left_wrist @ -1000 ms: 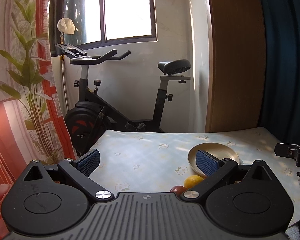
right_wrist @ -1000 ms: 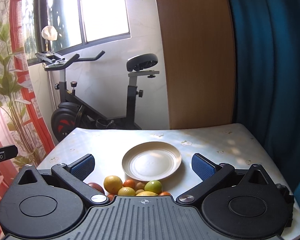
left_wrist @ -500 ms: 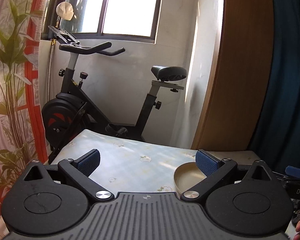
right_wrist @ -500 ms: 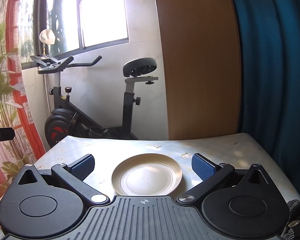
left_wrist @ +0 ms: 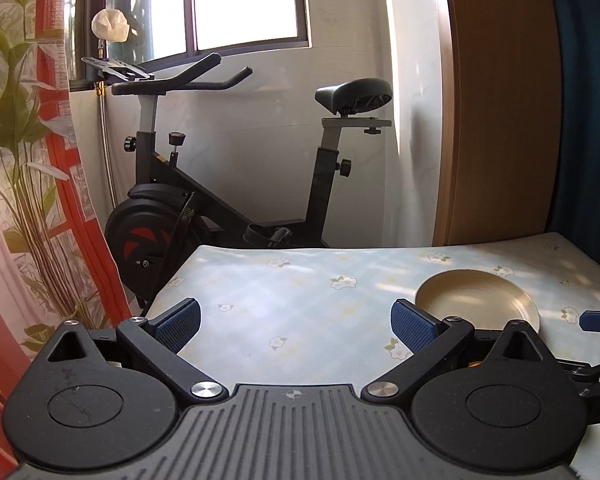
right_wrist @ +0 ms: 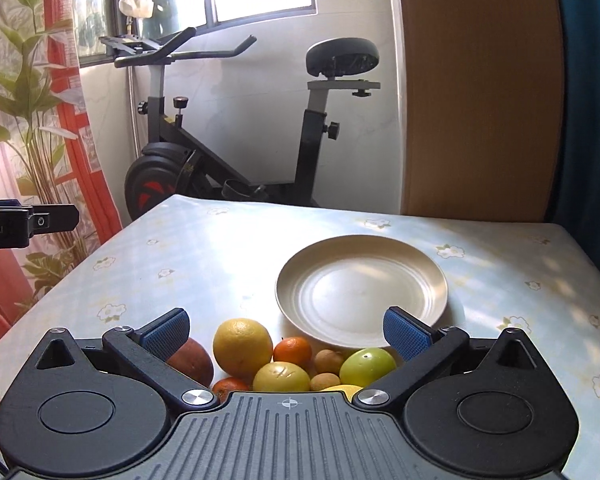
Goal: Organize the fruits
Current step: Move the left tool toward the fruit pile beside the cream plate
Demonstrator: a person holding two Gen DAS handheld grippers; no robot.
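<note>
In the right wrist view a pile of fruit lies on the table just ahead of my right gripper [right_wrist: 286, 332], which is open and holds nothing. The pile has a large orange [right_wrist: 242, 347], a small tangerine [right_wrist: 292, 350], a yellow lemon [right_wrist: 281, 377], a green apple [right_wrist: 367, 366] and a dark red fruit [right_wrist: 192, 362]. Beyond the pile sits an empty cream plate [right_wrist: 361, 289]. My left gripper [left_wrist: 296, 326] is open over bare tablecloth, with the plate [left_wrist: 477, 299] to its right. No fruit shows in the left wrist view.
The table [right_wrist: 220, 256] has a pale blue floral cloth. An exercise bike [right_wrist: 236, 136] stands behind it by the window. A red patterned curtain [left_wrist: 28, 184] hangs on the left, a wooden panel [right_wrist: 476, 88] and a blue curtain on the right.
The right gripper has tilted down and shifted left, so the fruit pile is back in view before the plate. The left gripper has swung, with the plate now lower right.
</note>
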